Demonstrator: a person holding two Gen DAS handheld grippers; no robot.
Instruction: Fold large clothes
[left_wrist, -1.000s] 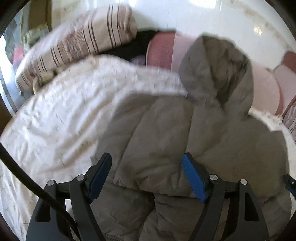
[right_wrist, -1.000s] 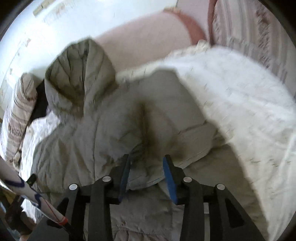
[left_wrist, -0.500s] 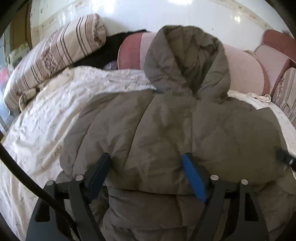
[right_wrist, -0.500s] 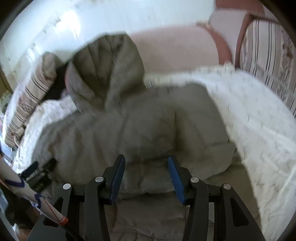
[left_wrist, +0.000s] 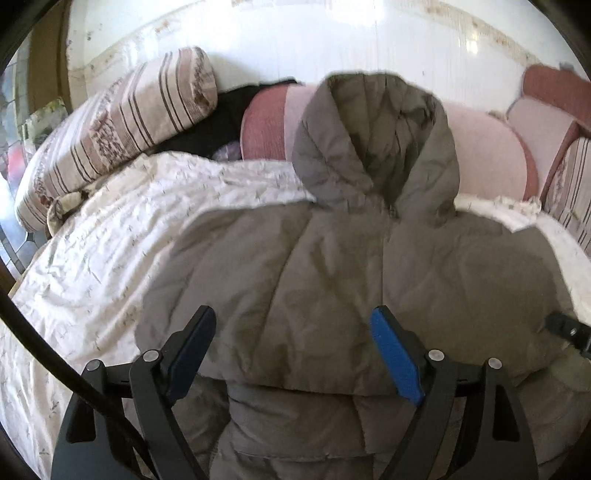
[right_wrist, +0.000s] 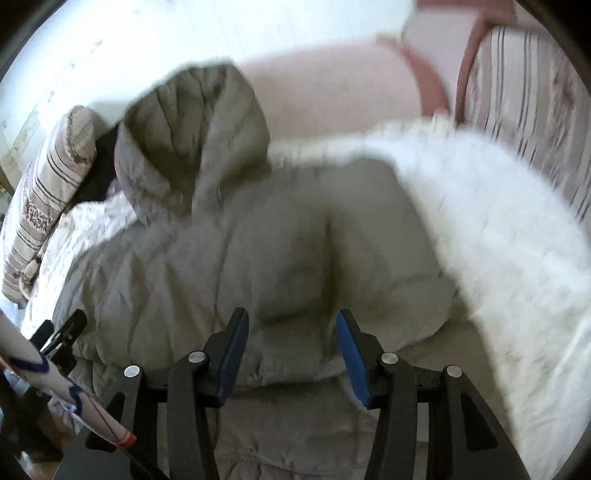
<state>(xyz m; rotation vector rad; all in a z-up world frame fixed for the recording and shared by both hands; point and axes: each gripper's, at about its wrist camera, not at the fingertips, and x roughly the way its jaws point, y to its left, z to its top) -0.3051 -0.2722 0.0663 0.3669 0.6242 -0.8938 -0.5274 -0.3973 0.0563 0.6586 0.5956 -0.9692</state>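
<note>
A grey-olive puffer jacket (left_wrist: 332, 258) lies face up on the bed, its hood (left_wrist: 376, 140) propped against the pink bolster. Its lower part is folded up over the chest. My left gripper (left_wrist: 293, 317) hovers over that folded edge with its jaws opening, and no cloth is pinched between them. In the right wrist view the jacket (right_wrist: 221, 258) fills the middle, blurred. My right gripper (right_wrist: 291, 315) is open above the folded hem at the jacket's right side. Each gripper's tip shows in the other view: the right gripper (left_wrist: 569, 332) and the left gripper (right_wrist: 62, 332).
A white quilt (left_wrist: 110, 258) covers the bed. A striped pillow (left_wrist: 110, 136) lies at the back left beside dark clothing (left_wrist: 221, 118). A pink bolster (left_wrist: 487, 158) lines the wall and a striped cushion (left_wrist: 572, 199) stands at the right. A white, blue-marked object (right_wrist: 29, 365) crosses the lower left.
The right gripper's jaws stand wider than a second ago. The left gripper has shifted sideways, so the hood now sits in the middle of its view. The jacket itself lies as before.
</note>
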